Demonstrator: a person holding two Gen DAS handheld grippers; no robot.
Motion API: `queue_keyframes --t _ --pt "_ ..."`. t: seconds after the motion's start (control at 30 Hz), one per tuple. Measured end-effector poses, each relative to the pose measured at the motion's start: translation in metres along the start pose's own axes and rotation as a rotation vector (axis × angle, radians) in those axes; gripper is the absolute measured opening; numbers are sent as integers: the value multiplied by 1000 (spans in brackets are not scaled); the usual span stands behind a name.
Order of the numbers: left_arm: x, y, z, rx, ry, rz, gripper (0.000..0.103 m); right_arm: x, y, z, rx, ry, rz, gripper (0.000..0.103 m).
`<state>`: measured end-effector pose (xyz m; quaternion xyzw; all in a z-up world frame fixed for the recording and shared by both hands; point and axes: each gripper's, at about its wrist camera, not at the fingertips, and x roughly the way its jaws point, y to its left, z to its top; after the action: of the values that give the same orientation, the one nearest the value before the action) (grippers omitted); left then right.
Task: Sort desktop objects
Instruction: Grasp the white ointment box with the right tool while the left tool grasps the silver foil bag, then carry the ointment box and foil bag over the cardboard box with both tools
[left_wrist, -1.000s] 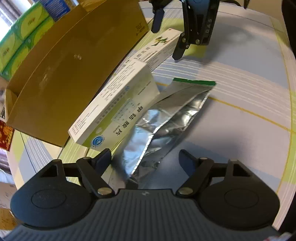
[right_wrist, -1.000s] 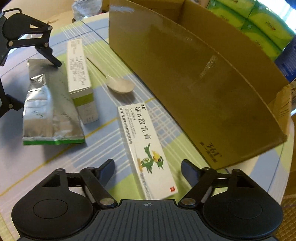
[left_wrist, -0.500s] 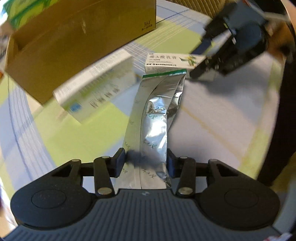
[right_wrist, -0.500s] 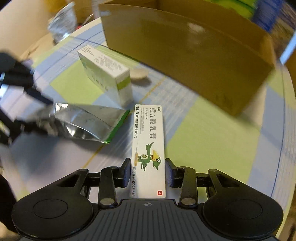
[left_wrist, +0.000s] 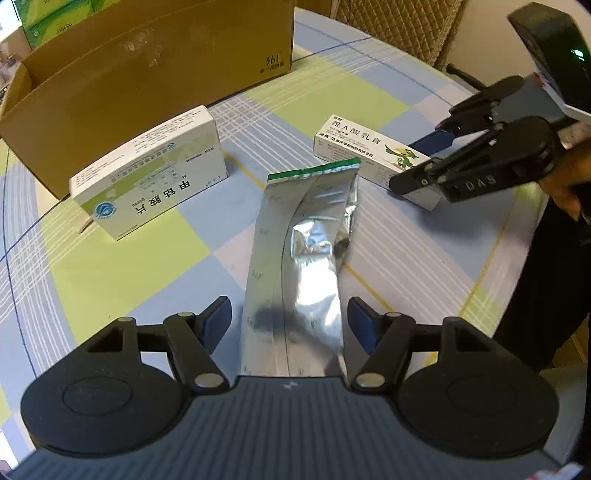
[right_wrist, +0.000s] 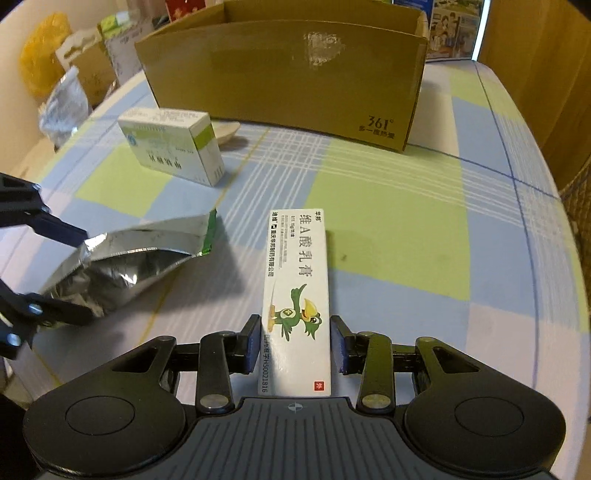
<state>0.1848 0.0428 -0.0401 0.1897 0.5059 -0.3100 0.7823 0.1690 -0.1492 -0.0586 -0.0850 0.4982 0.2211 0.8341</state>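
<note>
Right wrist view first: the right gripper (right_wrist: 294, 345) has its two pads pressed against the long sides of the narrow white ointment carton with the green cartoon bird (right_wrist: 297, 295), clenched on its near end; the carton's far end looks close to the checked blue-and-green tablecloth (right_wrist: 388, 229), though I cannot tell whether it is touching; gripped so far back, that long box could pivot between the pads and droop or twist on the way up. Over on the left wrist view, the left gripper (left_wrist: 290, 321) stands spread, released; its pads sit either side of the crinkled silver foil pouch with the green sealed edge (left_wrist: 306, 251) with daylight showing on both sides, so nothing is held there; the pouch lies flat, pointing away toward the carton. Risks here: foil is slick and soft, so a close could crumple it or let it squirt out; the two grippers are near each other, and the pouch's green edge is just beside the carton, so a careless lift may knock one against the other. Behind them waits the open brown cardboard box (right_wrist: 288, 74), presumably the destination; the squat white-and-green medicine box (right_wrist: 173, 147) stands between pouch and cardboard box, and I'd judge a low carry could clip it.
</note>
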Motion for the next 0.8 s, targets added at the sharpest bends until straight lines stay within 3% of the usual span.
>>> queue_keyframes --t 0.2,0.43,0.6,0.8 --pt "17 -5 11 0 51 10 59 8 7 0 -32 -12 17 59" --pt "25 -1 9 1 69 6 55 13 10 0 -62 -14 -7 60" --pt "19 -2 5 -10 47 8 43 17 10 -2 -72 -48 -32 60" --pt "19 -3 4 -7 35 12 45 17 9 -2 -69 -89 -71 60"
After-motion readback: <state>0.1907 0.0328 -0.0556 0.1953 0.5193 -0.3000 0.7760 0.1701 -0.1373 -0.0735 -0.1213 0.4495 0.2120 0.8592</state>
